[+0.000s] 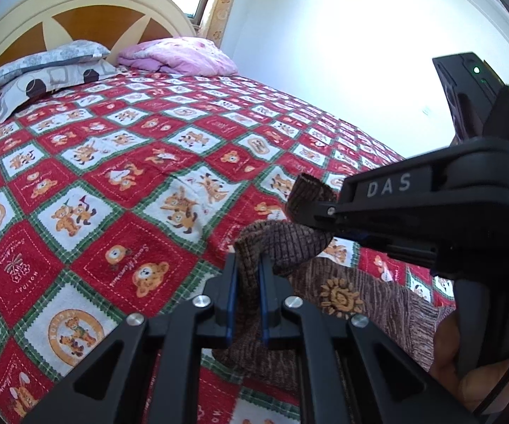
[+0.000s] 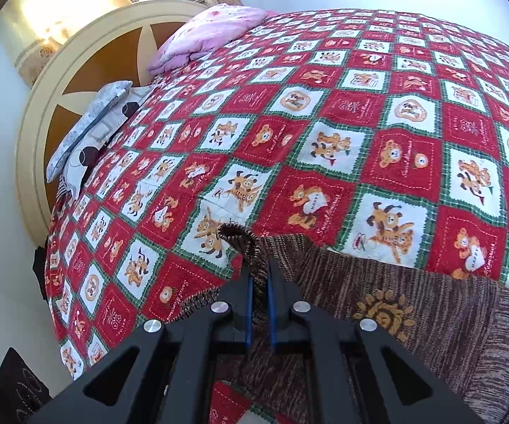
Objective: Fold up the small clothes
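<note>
Both tools clamped on the brown knit garment (image 1: 343, 282) — left tool (image 1: 247, 272), right tool (image 2: 261, 275) — lifted partly off the bed (image 1: 113, 176). Risk: thin edge pinch slips, or uneven pull skews the fold.

The brown knitted garment with an orange sun motif (image 2: 378, 296) runs past the lower and right edges of the right wrist view, so its full shape cannot be told. In the left wrist view the black right gripper (image 1: 298, 208) covers part of it, and a hand (image 1: 466, 364) is cut off at the lower right edge
</note>
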### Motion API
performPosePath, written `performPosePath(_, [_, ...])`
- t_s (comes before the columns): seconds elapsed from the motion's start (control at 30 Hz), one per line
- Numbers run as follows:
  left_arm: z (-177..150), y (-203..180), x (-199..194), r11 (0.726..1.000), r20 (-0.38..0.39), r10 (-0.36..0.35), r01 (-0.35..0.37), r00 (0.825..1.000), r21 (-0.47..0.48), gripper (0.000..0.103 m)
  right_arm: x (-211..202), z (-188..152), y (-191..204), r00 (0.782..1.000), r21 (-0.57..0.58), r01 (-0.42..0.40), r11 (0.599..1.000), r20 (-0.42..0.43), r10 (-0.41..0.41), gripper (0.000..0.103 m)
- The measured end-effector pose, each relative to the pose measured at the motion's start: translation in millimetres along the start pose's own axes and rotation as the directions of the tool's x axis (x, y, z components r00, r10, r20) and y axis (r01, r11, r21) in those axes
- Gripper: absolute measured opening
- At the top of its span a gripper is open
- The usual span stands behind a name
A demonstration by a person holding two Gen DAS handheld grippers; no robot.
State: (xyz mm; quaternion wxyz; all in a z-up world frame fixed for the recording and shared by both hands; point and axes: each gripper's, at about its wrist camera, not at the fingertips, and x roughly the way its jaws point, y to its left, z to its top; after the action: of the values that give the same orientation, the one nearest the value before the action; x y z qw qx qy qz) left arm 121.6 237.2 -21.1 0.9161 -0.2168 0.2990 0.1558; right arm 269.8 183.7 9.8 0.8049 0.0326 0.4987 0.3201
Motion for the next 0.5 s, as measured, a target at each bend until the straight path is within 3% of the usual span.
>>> performPosePath(0.5, [-12.2, -58.7, -24.8, 0.991, 0.019, -0.058, 0.055, 0.998, 0.120, 0.011, -53.4, -12.6, -43.0, 0.997, 0.074, -0.023, 0.997, 0.082, 0.017, 0.006])
